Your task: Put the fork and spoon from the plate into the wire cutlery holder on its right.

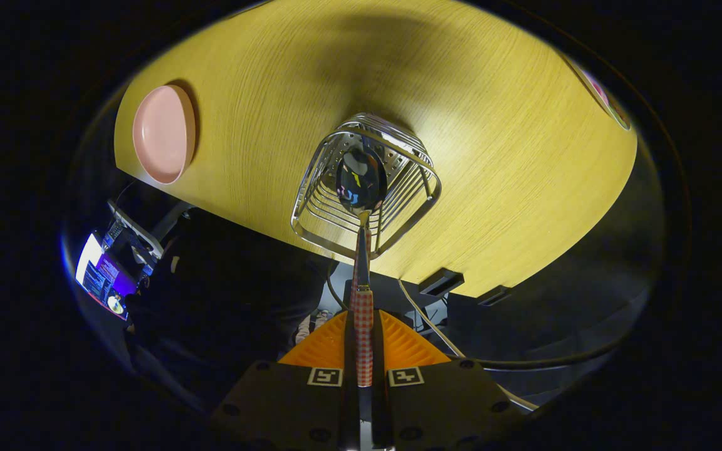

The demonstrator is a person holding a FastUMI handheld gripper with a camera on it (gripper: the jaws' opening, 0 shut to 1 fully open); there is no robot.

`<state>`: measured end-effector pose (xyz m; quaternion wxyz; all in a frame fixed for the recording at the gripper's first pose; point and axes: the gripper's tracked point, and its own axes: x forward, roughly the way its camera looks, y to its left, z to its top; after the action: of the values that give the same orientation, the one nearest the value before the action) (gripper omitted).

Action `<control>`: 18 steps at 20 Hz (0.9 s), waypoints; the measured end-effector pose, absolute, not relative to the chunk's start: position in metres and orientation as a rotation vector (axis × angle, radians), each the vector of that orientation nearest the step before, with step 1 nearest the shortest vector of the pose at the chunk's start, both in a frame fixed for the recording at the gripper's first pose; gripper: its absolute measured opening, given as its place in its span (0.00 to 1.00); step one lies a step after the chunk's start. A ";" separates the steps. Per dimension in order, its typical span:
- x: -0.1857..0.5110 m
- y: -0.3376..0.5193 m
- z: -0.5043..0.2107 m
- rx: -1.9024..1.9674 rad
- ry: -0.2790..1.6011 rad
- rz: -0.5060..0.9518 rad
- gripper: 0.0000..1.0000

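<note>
The gripper (363,341) has both fingers (326,347) pressed together on the red-and-white checked handle of a spoon (361,188), which runs straight ahead from between them. The spoon's shiny bowl hangs over the open top of the wire cutlery holder (366,185), a chrome basket of bent rods with a perforated base; whether the bowl touches the wire cannot be told. The holder stands on the yellow wood-grain table (492,125), close to the table's near edge. Well apart from it, by the table's left corner, lies a pink plate (162,134), its dish bare. Below the near edge, a lit screen (103,275) glows, and cables (436,335) trail past the gripper's right finger.
</note>
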<state>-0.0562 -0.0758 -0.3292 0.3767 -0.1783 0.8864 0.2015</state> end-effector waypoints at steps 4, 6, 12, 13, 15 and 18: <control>-0.051 -0.069 -0.338 -0.483 2.272 0.509 0.14; -0.045 -0.065 -0.342 -0.479 2.246 0.517 0.16; -0.038 -0.055 -0.343 -0.417 2.122 0.551 0.35; -0.037 -0.053 -0.342 -0.393 2.079 0.559 0.51; -0.036 -0.047 -0.336 -0.336 1.989 0.567 0.64; -0.026 -0.041 -0.325 -0.252 1.819 0.541 0.83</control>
<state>-0.0263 -0.0413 -0.3246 0.5759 -0.1077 0.7767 0.2311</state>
